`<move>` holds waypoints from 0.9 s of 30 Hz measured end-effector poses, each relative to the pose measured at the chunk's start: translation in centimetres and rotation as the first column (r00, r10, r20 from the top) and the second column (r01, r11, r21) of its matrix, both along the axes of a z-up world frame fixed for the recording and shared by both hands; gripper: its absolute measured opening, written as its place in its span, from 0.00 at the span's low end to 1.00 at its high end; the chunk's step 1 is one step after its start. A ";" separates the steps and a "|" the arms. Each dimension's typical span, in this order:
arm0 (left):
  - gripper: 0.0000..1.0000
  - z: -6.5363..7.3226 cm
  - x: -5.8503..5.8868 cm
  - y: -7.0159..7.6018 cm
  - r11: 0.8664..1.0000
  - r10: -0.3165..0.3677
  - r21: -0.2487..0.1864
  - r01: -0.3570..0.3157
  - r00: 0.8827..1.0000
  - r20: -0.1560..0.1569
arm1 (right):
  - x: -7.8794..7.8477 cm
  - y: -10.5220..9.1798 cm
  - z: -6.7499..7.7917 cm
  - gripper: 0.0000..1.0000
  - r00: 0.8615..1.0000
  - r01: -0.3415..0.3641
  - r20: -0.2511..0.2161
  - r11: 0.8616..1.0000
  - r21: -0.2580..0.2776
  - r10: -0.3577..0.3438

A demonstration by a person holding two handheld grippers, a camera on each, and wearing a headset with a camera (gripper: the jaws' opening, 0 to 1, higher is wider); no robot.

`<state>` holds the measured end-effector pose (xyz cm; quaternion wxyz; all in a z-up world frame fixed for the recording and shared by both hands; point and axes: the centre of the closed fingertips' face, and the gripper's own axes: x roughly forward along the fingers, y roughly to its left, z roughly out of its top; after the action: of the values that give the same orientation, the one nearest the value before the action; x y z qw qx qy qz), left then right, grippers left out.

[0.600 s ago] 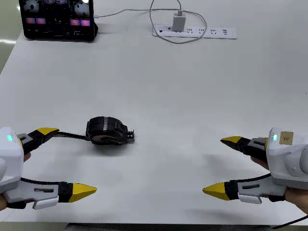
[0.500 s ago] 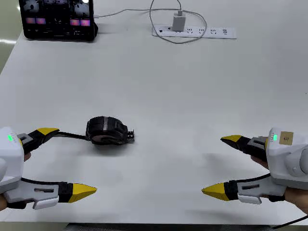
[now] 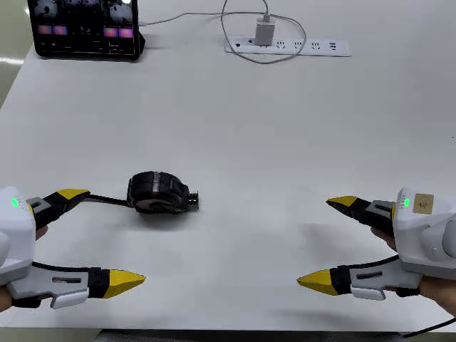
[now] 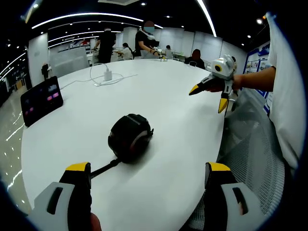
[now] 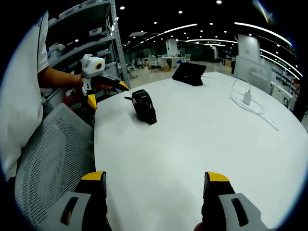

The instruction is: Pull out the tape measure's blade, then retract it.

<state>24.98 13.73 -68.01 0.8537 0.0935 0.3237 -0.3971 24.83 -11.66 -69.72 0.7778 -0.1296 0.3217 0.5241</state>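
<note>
A black tape measure point(image 3: 158, 193) lies on the white table point(image 3: 256, 135), its blade retracted and its black strap point(image 3: 107, 200) trailing left. The same tape measure point(image 4: 129, 137) sits just ahead of my left gripper point(image 4: 147, 169). That left gripper point(image 3: 107, 239) stands open at the near left edge, its far finger beside the strap's end. My right gripper point(image 3: 329, 242) is open at the near right edge, well apart from the tape measure point(image 5: 144, 106), with nothing between its fingers. The left gripper point(image 5: 107, 91) also shows in the right gripper view, and the right gripper point(image 4: 208, 94) in the left.
A tablet point(image 3: 84, 28) stands at the far left of the table. A white power strip point(image 3: 288, 47) with a charger and looped cable point(image 3: 246, 25) lies at the far middle. A mesh chair point(image 5: 53, 159) is next to the table's near edge.
</note>
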 end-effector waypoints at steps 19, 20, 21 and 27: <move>0.94 0.4 0.6 0.1 1.000 0.012 -0.007 -0.012 1.000 0.004 | 0.5 0.3 0.0 0.82 1.000 -0.009 0.001 1.000 -0.004 0.009; 0.93 0.4 0.6 0.1 1.000 0.008 -0.007 -0.008 1.000 0.007 | 0.6 0.3 0.1 0.82 1.000 -0.009 0.003 1.000 -0.004 0.009; 0.93 0.4 0.6 0.1 1.000 0.007 -0.004 -0.007 1.000 0.008 | 0.6 0.3 0.1 0.82 1.000 -0.009 0.003 1.000 -0.004 0.009; 0.91 0.6 0.9 -0.1 1.000 0.003 -0.012 -0.002 1.000 0.019 | 0.8 0.3 0.1 0.82 1.000 -0.011 0.005 1.000 -0.008 0.011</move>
<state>25.83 13.67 -67.44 0.8577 0.0915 0.3135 -0.3971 25.63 -11.36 -69.67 0.7752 -0.1355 0.3213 0.5267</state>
